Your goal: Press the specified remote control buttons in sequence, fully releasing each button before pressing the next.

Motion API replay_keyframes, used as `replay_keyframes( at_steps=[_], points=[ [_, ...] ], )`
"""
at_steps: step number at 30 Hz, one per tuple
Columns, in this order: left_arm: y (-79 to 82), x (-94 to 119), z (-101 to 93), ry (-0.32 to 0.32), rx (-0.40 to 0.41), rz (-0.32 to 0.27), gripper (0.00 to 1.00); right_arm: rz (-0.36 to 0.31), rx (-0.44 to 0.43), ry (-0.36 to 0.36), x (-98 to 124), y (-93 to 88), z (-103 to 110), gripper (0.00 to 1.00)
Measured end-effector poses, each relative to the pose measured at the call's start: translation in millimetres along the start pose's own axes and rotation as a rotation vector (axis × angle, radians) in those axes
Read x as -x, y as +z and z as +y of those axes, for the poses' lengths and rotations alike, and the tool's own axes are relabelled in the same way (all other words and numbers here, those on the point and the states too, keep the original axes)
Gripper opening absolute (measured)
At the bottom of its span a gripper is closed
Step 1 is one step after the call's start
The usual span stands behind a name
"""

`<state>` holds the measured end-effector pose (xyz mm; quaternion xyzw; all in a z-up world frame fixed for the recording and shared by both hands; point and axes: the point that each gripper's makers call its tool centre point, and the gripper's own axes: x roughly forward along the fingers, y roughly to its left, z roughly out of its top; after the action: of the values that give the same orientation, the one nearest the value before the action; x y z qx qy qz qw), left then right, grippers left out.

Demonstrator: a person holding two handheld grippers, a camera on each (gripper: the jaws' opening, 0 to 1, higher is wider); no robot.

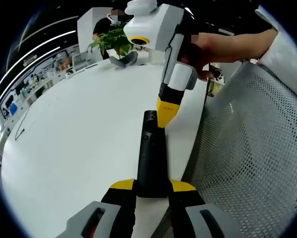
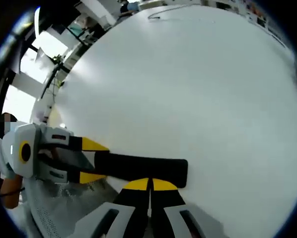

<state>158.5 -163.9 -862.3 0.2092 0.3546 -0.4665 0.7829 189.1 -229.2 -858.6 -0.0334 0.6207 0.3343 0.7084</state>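
Observation:
A long black remote control (image 1: 149, 148) lies lengthwise over the near edge of the white table (image 1: 79, 139). My left gripper (image 1: 152, 186) is shut on the remote's near end, a yellow-tipped jaw on each side. My right gripper (image 1: 166, 111), held by a person's hand, comes down from above with its jaws together and its yellow tip on the remote's far end. In the right gripper view the right gripper (image 2: 150, 184) is shut, touching the edge of the remote control (image 2: 138, 167), and the left gripper (image 2: 91, 159) clamps the remote from the left.
A grey perforated mesh chair (image 1: 248, 148) stands close to the table's edge on the right. A green plant (image 1: 113, 42) and a person (image 1: 106, 25) are at the table's far end. A thin cable (image 1: 22, 126) lies at the left.

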Motion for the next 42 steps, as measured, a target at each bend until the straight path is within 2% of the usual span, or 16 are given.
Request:
replay_keyframes(
  at_steps=[7,13,21,27,32,42],
  points=[
    [-0.1,0,0.1,-0.002,-0.004,0.000,0.24,0.054,0.034,-0.038,-1,-1.4,-1,0.00],
    [0.0,0,0.1,-0.002,-0.003,0.000,0.24,0.063,0.030,-0.021,0,-2.0,-3,0.00],
    [0.1,-1,-0.9,-0.005,-0.008,-0.003,0.24,0.050,0.003,-0.010,3,-2.4,-1,0.00],
    [0.5,0,-2.0,-0.007,-0.009,-0.004,0.24,-0.002,0.008,0.002,7,8.1,2,0.00],
    [0.5,0,-2.2,-0.007,-0.008,-0.004,0.24,0.015,0.038,-0.025,0,5.7,-1,0.00],
    [0.3,0,-2.4,-0.009,-0.009,-0.004,0.24,0.022,0.032,-0.018,1,7.9,0,0.00]
  ],
)
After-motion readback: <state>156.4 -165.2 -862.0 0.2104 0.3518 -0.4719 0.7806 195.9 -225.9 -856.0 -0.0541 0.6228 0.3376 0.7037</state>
